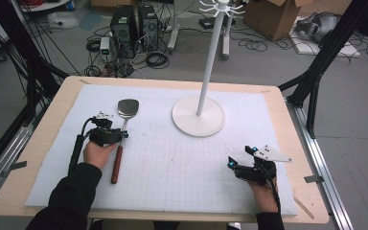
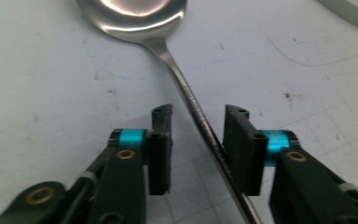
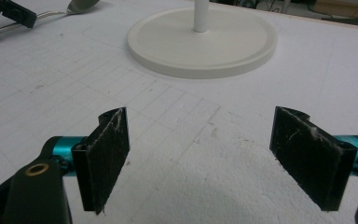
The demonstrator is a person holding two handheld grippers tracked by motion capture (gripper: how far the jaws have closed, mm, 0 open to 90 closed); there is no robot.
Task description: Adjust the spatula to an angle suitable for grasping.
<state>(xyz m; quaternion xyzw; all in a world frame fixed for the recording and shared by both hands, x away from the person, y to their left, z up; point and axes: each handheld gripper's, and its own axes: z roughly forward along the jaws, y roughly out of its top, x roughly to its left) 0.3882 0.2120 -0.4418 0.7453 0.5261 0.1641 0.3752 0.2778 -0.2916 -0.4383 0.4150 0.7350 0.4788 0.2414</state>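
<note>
The spatula (image 1: 123, 130) lies flat on the white mat (image 1: 182, 163) of the bench (image 1: 43, 143), left of the white stand (image 1: 199, 116), blade away from the person. The left tongs (image 2: 198, 140) straddle its metal shank (image 2: 186, 93); one jaw touches it, the other stands just clear. The right tongs (image 3: 198, 158), spread wide and holding nothing, hover over the mat in front of the stand.

A lab: computer towers (image 1: 134, 28) (cables (image 1: 158, 60) strewn), rig frame (image 1: 326, 52).
</note>
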